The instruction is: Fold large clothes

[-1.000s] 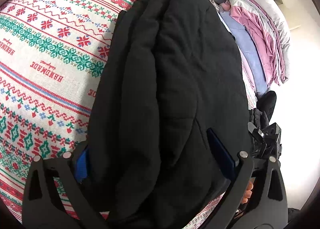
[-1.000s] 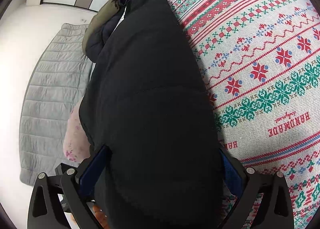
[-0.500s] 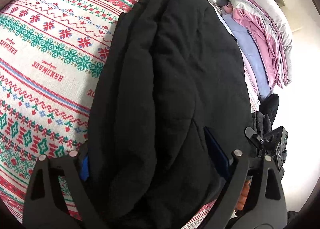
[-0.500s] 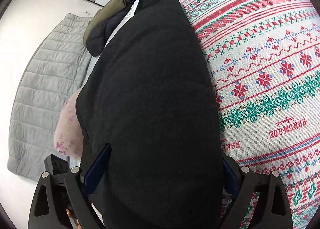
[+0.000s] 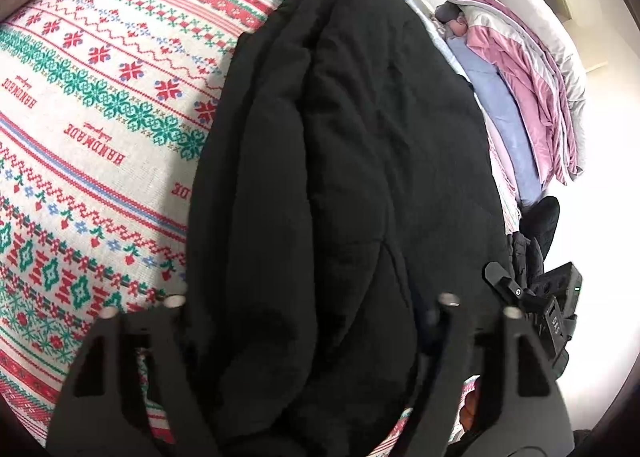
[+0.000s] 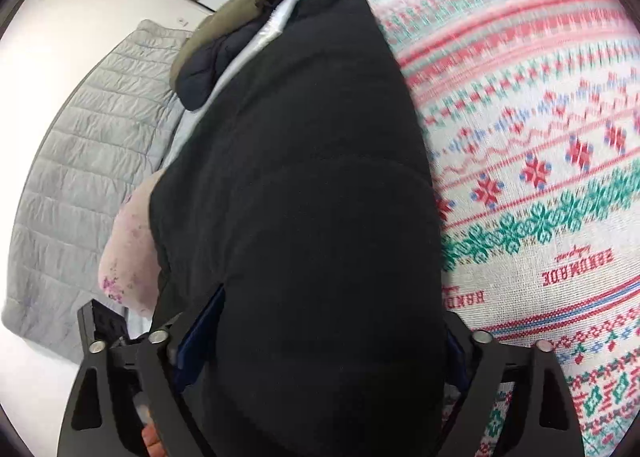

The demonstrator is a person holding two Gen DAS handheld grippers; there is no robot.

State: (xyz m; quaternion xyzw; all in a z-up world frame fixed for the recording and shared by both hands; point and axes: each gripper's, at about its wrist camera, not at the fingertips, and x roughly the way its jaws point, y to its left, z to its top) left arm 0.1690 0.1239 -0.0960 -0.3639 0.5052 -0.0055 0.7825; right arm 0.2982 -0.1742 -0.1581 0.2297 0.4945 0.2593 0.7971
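A thick black padded garment [image 5: 340, 177] lies folded into a long bundle on a patterned red, green and white knit-print cover [image 5: 80, 117]. My left gripper [image 5: 308, 321] grips one end of the bundle, with the cloth bulging between its fingers. My right gripper [image 6: 320, 341] grips the other end [image 6: 304, 197] the same way, its blue pad [image 6: 200, 333] pressed against the cloth. The fingertips of both are buried in the fabric.
A pile of pink, grey and lilac bedding [image 5: 520, 77] lies at the far right in the left view. A grey quilted mat [image 6: 80, 177], a pink pillow [image 6: 128, 249] and an olive and navy garment [image 6: 216, 57] lie left of the bundle. The other gripper's body [image 5: 540, 297] shows beside the bundle.
Both grippers have pulled back along the bundle, so more of it shows ahead. The left blue pads have sunk out of sight into the cloth. The right view is blurred by motion.
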